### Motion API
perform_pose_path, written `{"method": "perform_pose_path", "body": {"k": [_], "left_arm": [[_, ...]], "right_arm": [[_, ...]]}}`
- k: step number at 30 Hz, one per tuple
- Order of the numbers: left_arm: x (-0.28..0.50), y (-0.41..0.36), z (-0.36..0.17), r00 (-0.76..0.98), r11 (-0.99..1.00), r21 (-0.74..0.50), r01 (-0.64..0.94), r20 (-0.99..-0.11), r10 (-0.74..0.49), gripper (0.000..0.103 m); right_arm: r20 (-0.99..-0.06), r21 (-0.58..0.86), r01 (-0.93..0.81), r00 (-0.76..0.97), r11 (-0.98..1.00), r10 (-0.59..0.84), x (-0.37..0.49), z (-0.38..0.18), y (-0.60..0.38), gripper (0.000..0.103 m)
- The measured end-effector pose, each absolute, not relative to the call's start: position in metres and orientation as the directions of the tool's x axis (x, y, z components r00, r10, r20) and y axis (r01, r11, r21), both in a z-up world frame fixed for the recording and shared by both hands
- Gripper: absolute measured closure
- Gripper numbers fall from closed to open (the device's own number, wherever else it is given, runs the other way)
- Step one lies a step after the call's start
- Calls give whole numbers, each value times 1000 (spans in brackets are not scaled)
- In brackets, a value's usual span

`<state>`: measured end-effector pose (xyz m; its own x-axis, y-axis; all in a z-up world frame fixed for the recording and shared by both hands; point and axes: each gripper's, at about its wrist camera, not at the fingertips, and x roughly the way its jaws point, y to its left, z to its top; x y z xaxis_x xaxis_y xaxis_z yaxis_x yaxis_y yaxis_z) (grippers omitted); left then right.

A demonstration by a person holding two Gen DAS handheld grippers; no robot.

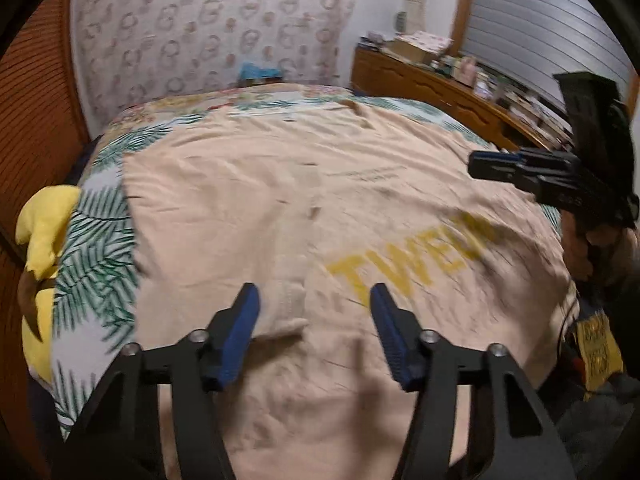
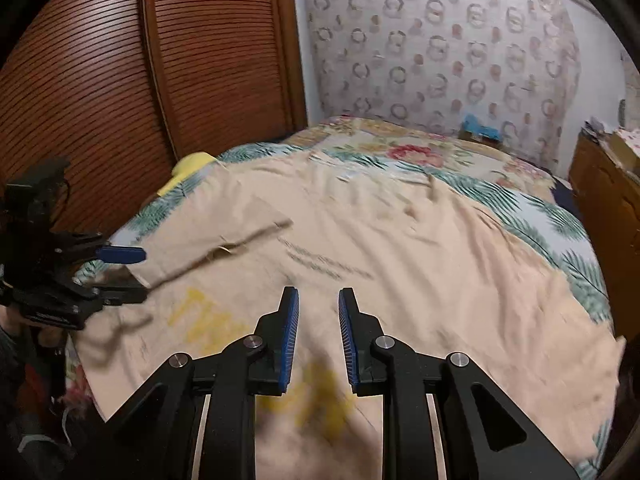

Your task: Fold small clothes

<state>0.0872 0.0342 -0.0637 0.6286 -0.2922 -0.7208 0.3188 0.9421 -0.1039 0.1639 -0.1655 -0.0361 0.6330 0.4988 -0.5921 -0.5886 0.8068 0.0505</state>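
Shirt (image 1: 280,200) flat on bed (image 1: 96,216)

A leaf-print bedspread (image 1: 92,248) covers the bed. A yellow plush (image 1: 40,232) lies at its edge beside slatted wooden doors (image 2: 100,80). A cluttered wooden dresser (image 1: 432,80) stands opposite.
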Motion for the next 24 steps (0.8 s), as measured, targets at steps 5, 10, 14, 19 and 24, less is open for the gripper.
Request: {"method": "perform_pose_path", "body": {"k": [5,10,14,19,24], "left_arm": [[88,26,-73,614,949,-54,312,-750,-244,61],[95,28,-77,612,956,-29,293,-763,-211,67],[100,33,-78,620,963,4,269,-766,-170,87],[95,36,-61,641,961,-28,276,-740,-205,95],[87,24,-39,662,953,-46,300,-709,-243,94]], "right_arm": [[-605,70,-561,633,825,482,158,-44,-180,51],[-615,83,-533,638,842,464,148,-48,-192,51],[-615,102,-524,635,846,467,142,-49,-199,51],[-609,114,-512,641,852,467,133,-51,-213,51],[-593,146,-489,652,860,472,128,-51,-230,51]]}}
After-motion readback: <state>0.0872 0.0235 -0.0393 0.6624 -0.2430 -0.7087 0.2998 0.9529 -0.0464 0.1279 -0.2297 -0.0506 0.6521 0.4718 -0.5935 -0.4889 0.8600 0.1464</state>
